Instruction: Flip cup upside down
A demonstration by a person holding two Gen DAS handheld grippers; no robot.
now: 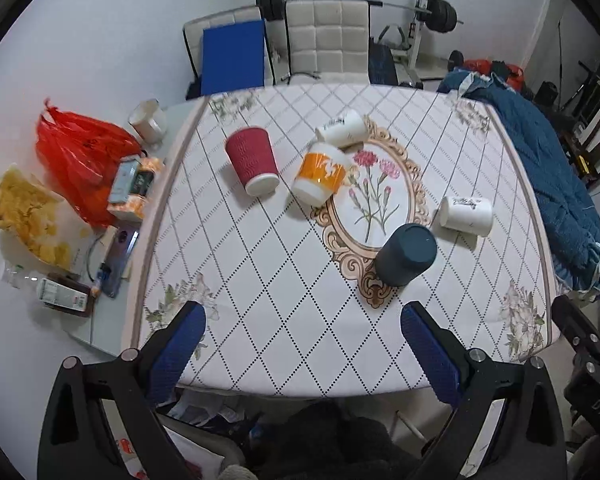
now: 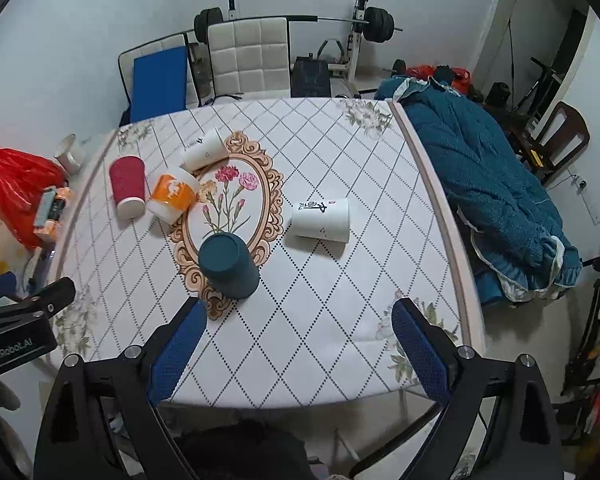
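Both the right gripper [image 2: 300, 320] and left gripper [image 1: 304, 322] hover wide open and empty at the table's [image 2: 340, 340] near edge; the dark teal cup [image 2: 228, 264], base up, stands just ahead-left of the right gripper, apparently nearer it.

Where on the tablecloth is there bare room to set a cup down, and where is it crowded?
Free: the near strip between the dark teal cup and the table's front edge, and the right side past the white cup with black writing toward the blue quilt. Crowded: far left, where the red cup, orange cup and another white cup cluster.
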